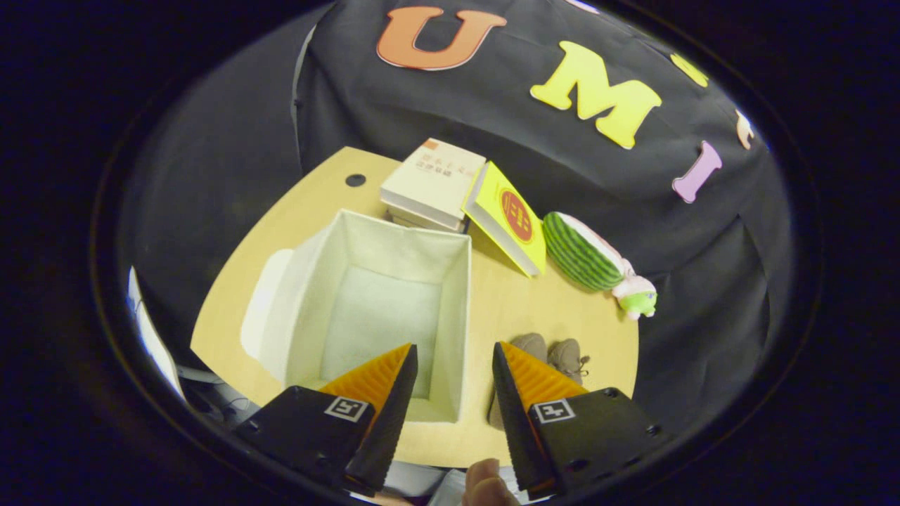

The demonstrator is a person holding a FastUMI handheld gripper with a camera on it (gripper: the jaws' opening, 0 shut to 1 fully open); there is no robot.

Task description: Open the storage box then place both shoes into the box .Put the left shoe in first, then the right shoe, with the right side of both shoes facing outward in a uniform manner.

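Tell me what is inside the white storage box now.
The storage box is open and holds nothing on the pale floor that shows. The tongs, open and holding nothing, cover its near corner. Both shoes stand on the table beside it.

box point(450, 295): matt cloth | table point(520, 309): smooth wood | books point(432, 184): paper

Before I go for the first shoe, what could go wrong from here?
The shoes sit close together beside the storage box, partly hidden behind one finger of the open gripper, so left and right are hard to tell. The jaws might catch both shoes, or bump the box wall.
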